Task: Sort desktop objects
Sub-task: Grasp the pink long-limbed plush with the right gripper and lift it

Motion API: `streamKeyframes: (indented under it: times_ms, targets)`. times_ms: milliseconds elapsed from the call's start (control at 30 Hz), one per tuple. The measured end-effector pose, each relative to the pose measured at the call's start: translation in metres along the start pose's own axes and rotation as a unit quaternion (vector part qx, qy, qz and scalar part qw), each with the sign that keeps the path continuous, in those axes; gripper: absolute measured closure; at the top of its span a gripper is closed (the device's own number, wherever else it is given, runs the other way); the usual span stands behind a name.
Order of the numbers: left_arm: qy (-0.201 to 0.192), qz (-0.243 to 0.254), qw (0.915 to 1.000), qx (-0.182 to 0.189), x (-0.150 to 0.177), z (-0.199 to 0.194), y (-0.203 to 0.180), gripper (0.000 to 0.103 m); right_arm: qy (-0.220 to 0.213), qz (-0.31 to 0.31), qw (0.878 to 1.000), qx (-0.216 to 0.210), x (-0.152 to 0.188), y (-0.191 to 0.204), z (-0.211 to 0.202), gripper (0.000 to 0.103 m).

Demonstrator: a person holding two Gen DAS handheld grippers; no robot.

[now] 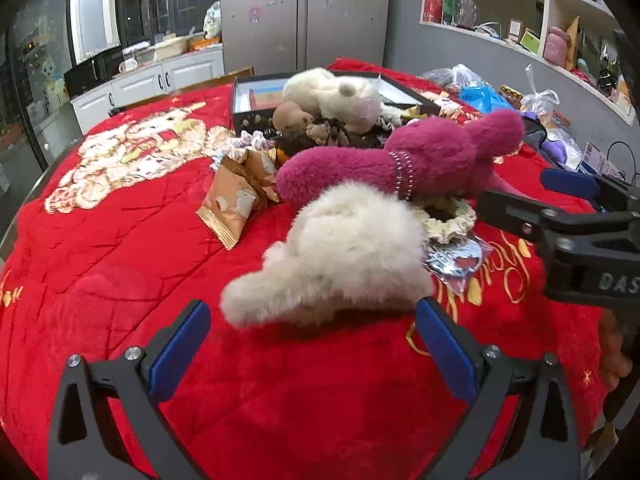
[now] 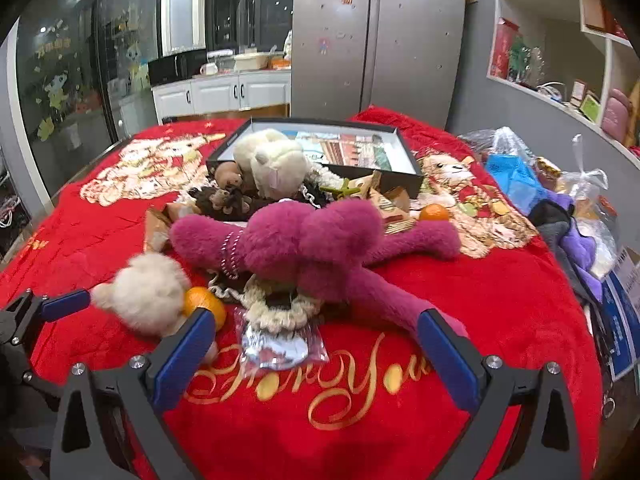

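The left gripper (image 1: 313, 344) had its jaws spread wide and empty, low over the red blanket (image 1: 120, 272) that covered the worktop. Just beyond its fingertips lay a cream fluffy toy (image 1: 344, 256), not touching either blue pad. The right gripper (image 2: 318, 344) also stood with jaws wide apart, holding nothing; its right finger (image 2: 444, 354) was just in front of one long limb of the magenta plush toy (image 2: 312, 240), which sprawled across the middle of the blanket. Under that plush's near side sat a cream crocheted ring (image 2: 280, 304), and nearer still a clear packet (image 2: 280, 344) lay flat on the gold lettering. An orange (image 2: 204, 300) rested against the cream fluffy toy, beside the right gripper's left finger. Farther back, a white plush bear (image 2: 276, 164) and small brown toys (image 2: 228, 188) leaned at the near edge of an open black box (image 2: 400, 178). Snack packets (image 1: 236, 196) lay to the left of the magenta plush.
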State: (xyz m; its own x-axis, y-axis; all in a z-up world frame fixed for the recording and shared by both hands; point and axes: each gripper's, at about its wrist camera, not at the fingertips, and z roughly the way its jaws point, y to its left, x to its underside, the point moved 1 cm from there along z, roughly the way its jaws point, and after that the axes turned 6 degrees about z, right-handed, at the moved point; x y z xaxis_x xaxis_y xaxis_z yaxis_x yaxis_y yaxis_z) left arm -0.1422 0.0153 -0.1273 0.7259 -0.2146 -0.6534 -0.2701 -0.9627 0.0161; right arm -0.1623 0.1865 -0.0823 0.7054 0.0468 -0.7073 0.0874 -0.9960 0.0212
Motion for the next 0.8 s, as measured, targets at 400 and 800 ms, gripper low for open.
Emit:
streamKeyframes:
  times_ms: [400,800]
  targets:
    - [0.032,-0.030,0.9987,0.028,-0.006,0.041,0.018,0.000,0.043,-0.026,0.999,0.012,-0.026,0.010,0.064,0.000]
    - [0.040,0.001,0.9990,0.020,-0.011,0.049,0.009,0.001,0.065,-0.008,0.998,-0.003,-0.029,0.008,0.102,0.007]
